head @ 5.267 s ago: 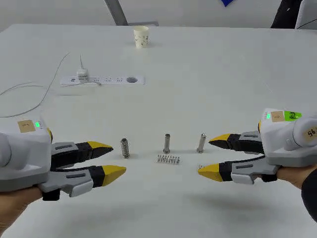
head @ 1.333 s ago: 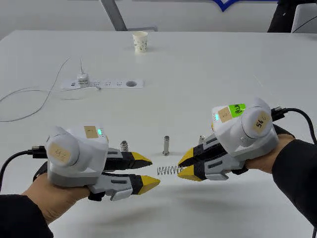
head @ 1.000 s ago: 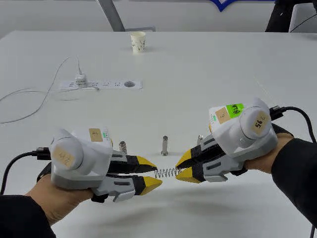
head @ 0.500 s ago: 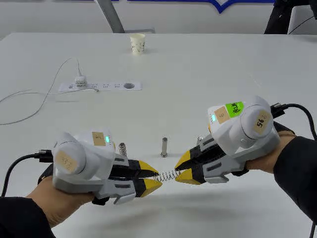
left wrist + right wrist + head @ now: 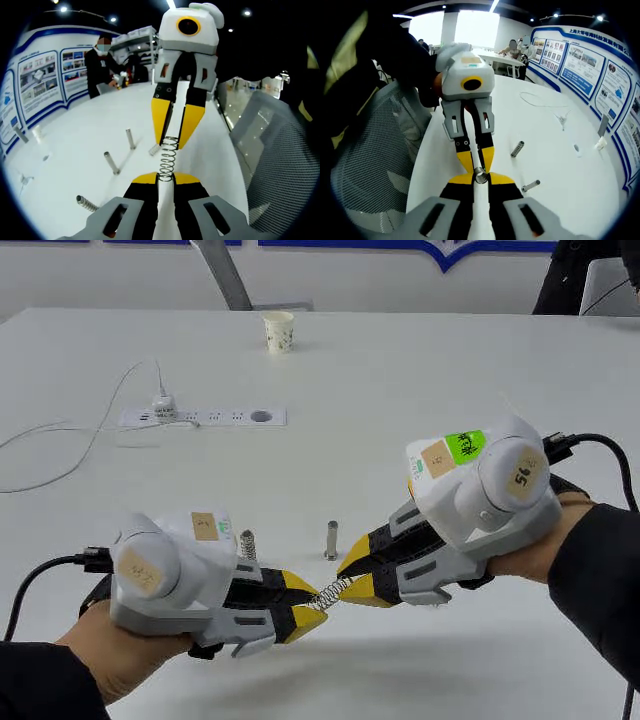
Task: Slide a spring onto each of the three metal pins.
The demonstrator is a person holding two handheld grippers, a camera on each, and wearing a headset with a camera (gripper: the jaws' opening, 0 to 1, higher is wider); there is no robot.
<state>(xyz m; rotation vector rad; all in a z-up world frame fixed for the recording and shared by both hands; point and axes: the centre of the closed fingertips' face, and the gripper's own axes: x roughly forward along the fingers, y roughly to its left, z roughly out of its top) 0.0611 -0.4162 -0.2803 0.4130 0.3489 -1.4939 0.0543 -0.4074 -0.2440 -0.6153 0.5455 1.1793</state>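
A loose spring [image 5: 330, 592] hangs tilted just above the white table, stretched between both grippers. My left gripper [image 5: 312, 604] is shut on its lower end and my right gripper [image 5: 350, 578] on its upper end. In the left gripper view the spring [image 5: 167, 157] runs from my left gripper [image 5: 165, 178] up to the right gripper [image 5: 172, 136]. In the right gripper view the spring's end [image 5: 480, 173] sits in my right gripper [image 5: 480, 178]. A pin carrying a spring [image 5: 247, 543] stands at the left and a bare pin [image 5: 331, 540] in the middle. Another bare pin [image 5: 131, 138] stands farther along.
A power strip [image 5: 200, 417] with a white cable [image 5: 60, 440] lies at the back left, a paper cup [image 5: 279, 331] farther back. A short spring [image 5: 154, 149] lies on the table near the far pin. A mesh chair [image 5: 280, 150] stands beside the table.
The left gripper has closed in on the spring's free end and taken hold of it. Both grippers have lifted the spring off the table and tilted it.
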